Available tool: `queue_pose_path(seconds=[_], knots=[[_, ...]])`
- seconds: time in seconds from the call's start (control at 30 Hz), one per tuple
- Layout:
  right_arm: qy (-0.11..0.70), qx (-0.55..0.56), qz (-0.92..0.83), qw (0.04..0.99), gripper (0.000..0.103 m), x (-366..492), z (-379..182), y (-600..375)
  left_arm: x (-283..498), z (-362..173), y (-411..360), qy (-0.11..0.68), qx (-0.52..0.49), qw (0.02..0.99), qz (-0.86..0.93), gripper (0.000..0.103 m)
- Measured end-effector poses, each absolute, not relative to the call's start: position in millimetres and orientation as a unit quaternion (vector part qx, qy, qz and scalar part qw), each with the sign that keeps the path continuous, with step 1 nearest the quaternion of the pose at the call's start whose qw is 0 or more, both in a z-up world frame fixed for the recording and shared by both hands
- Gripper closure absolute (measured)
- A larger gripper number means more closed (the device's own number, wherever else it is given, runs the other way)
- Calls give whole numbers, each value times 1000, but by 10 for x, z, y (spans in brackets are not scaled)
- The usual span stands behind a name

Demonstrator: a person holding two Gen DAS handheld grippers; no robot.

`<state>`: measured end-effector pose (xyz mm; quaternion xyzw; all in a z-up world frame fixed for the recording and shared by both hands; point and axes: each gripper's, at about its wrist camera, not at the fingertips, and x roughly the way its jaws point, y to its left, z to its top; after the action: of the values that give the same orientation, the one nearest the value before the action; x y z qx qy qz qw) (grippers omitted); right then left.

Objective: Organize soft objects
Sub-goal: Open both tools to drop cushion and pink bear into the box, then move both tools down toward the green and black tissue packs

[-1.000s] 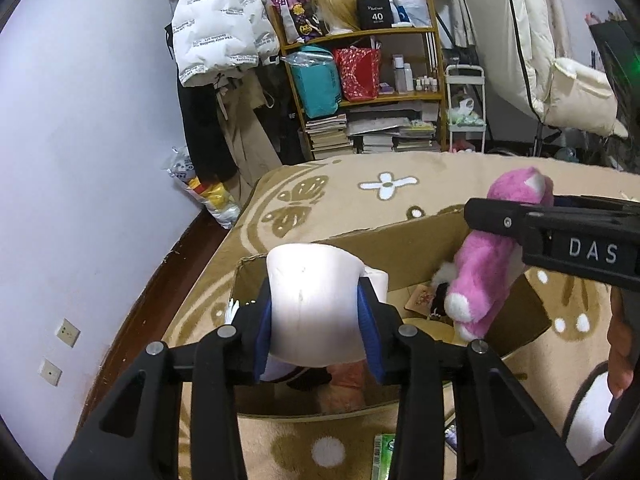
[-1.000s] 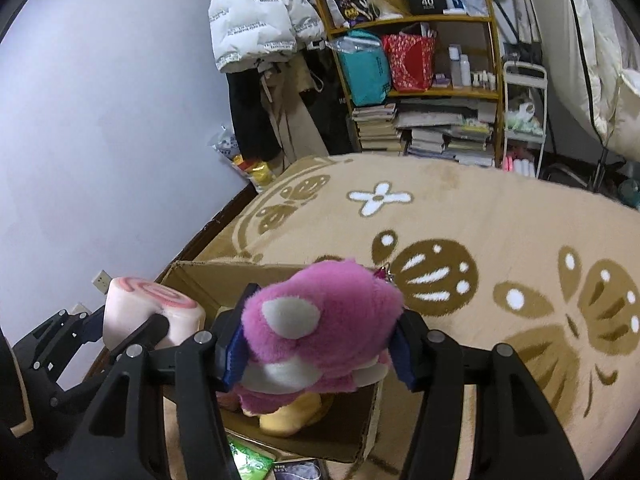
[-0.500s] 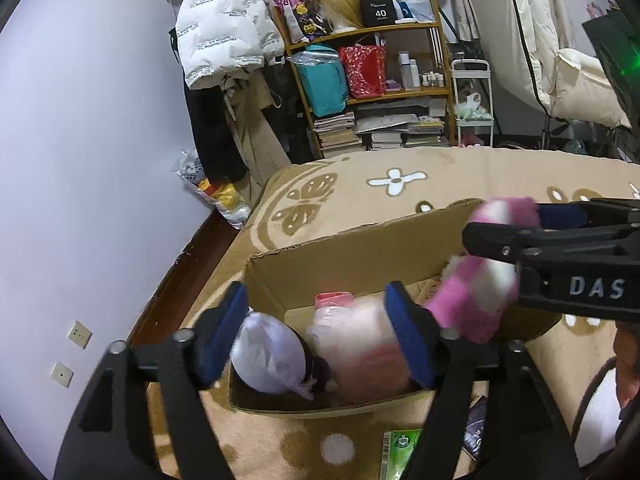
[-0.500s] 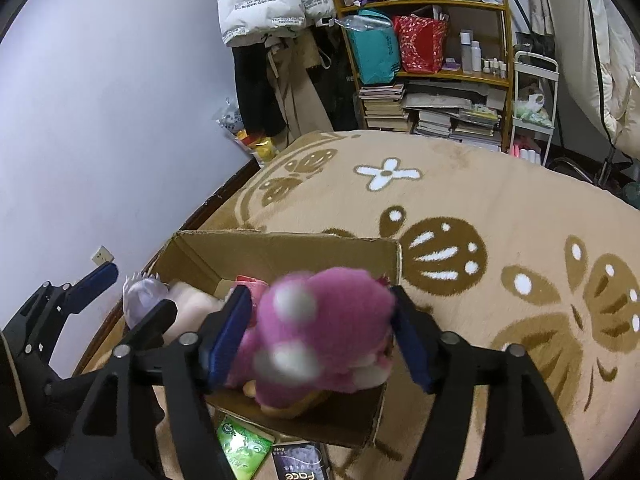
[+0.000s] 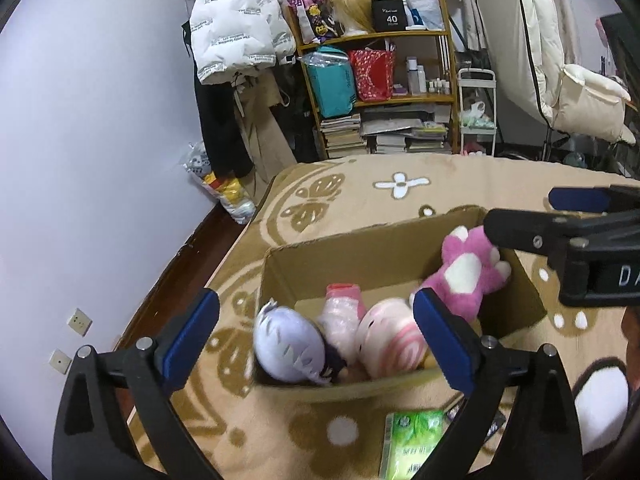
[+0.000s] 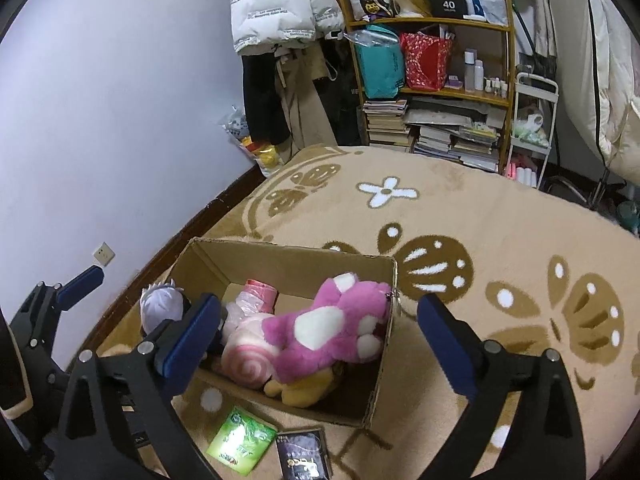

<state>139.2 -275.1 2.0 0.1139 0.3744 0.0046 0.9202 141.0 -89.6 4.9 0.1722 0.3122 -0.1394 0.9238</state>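
1. Tan carpet (image 6: 500, 240) with brown butterfly and white flower motifs, underlying everything.
2. Open cardboard box (image 6: 280, 258) on the carpet, near the left wall.
3. Left gripper (image 5: 316, 338), jaws just opened and spread wide, empty, poised above the box's near left part.
4. Right gripper (image 6: 318, 326), jaws likewise just opened and spread wide, empty, above the box's near right part.
5. Pink plush bear (image 6: 332, 332) lying inside the box against its right wall, released.
6. Pink-swirl roll plush (image 5: 386, 340) inside, just left of the bear.
7. Lavender-haired plush doll (image 5: 290, 346) in the near left corner.
8. Green packet (image 6: 242, 446) on the carpet, in front of the box.
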Motion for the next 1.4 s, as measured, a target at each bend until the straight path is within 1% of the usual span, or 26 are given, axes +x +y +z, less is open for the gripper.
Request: queue_pose_path(seconds=[0.17,0.3,0.4,0.6,0.87,1.4], knots=[[374,95,6,923,0,1263,122,-2677,1278,122,-796,313,172,925,-131,6],[377,93,10,922,0,1165,143,-2618,1203,165,-709,331,159,921,-133,6],[379,91,14,921,0,1072,141,-2572,1121,202,-638,328,147,925,-127,6],[392,106,20,913,0,876,56,-2544,977,168,-592,337,158,920,-124,6],[411,125,17,903,0,700,-186,-2534,861,-40,-554,365,164,908,-125,6],[451,174,5,875,0,734,-780,-2611,933,-572,-672,409,195,882,-131,6]])
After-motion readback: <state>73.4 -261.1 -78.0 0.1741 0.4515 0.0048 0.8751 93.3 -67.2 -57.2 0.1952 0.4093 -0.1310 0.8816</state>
